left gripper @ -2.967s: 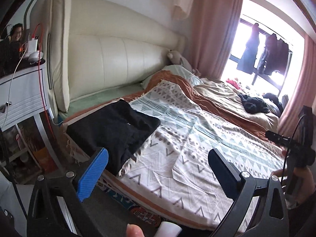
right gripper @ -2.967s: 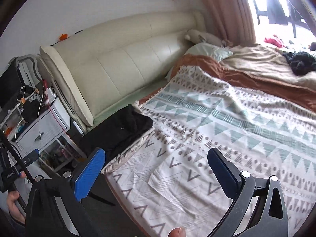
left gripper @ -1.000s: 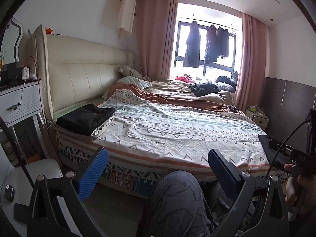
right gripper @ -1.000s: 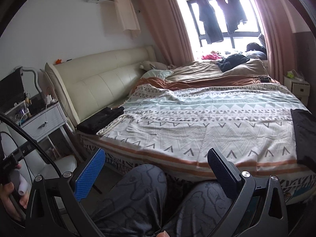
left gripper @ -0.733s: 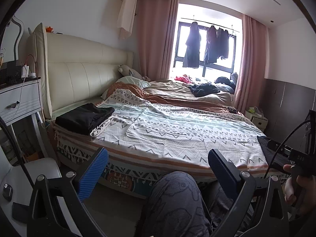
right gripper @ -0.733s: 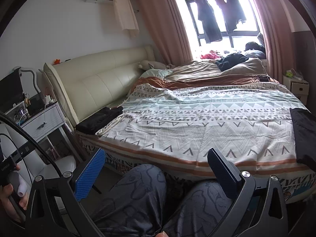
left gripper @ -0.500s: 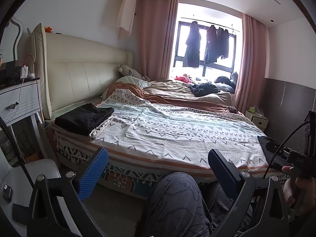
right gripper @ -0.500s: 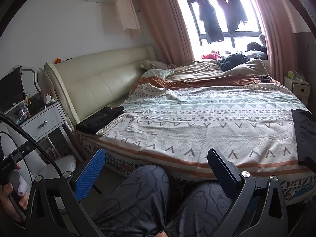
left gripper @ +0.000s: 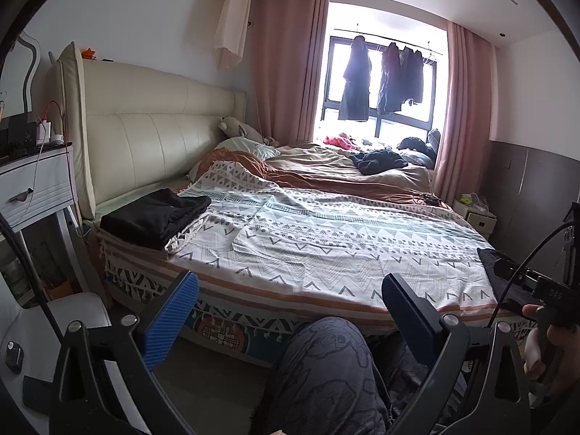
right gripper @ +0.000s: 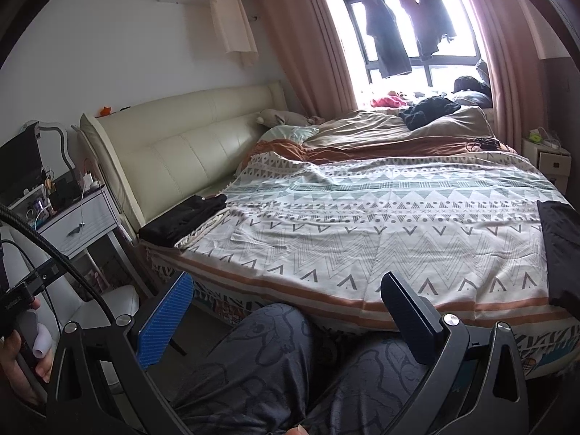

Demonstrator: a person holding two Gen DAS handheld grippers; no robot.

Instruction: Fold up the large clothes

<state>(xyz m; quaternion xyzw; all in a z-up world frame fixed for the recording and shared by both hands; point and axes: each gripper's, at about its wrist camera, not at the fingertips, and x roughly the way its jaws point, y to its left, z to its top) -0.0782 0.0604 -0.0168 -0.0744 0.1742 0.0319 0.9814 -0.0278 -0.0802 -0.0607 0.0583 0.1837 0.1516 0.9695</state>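
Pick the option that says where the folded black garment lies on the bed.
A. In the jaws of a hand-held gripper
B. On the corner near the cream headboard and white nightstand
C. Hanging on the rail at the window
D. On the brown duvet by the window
B: the folded black garment rests on the bed corner beside the cream headboard, close to the white nightstand.

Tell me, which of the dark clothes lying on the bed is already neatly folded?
The black garment near the headboard, at the patterned blanket's corner, is a flat, squared stack. The dark heap near the window is crumpled, and the dark piece at the bed's foot end lies spread out.
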